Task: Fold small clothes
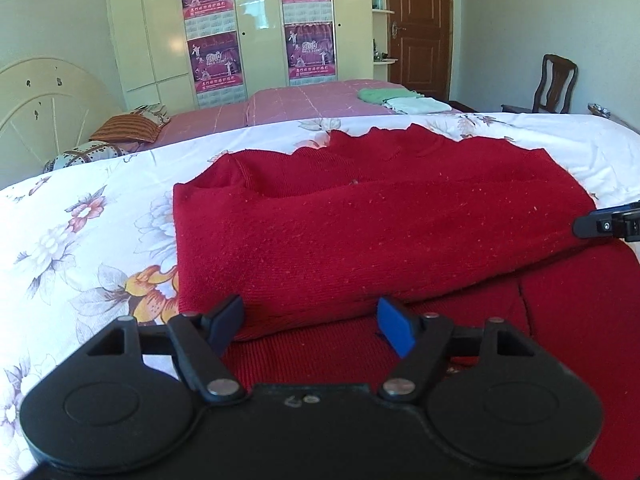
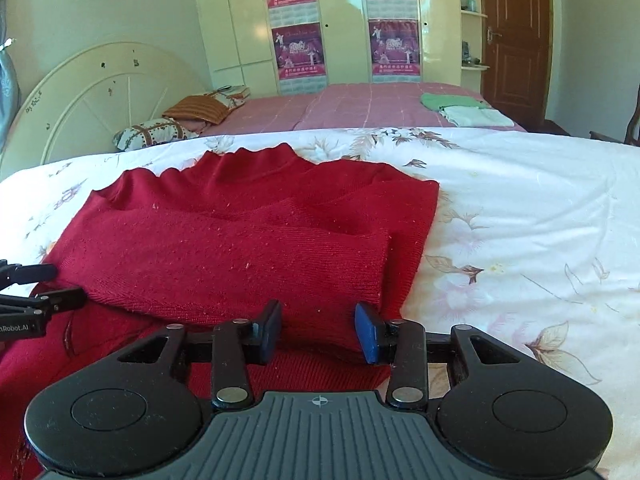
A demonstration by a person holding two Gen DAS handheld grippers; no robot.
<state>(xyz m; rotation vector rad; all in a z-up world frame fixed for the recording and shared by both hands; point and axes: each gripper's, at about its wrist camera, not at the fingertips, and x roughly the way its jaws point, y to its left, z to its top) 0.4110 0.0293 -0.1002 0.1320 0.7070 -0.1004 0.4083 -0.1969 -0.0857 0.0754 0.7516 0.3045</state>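
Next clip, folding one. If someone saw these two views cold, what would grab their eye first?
The red sweater dominates: it lies partly folded on the white floral quilt, a sleeve laid across its body. Both tools sit open at its near edge, the left tool toward one end and the right tool toward the other, neither gripping cloth. Behind, a small stack of folded green and white clothes rests on the pink bed.

Open floral quilt right of the red sweater
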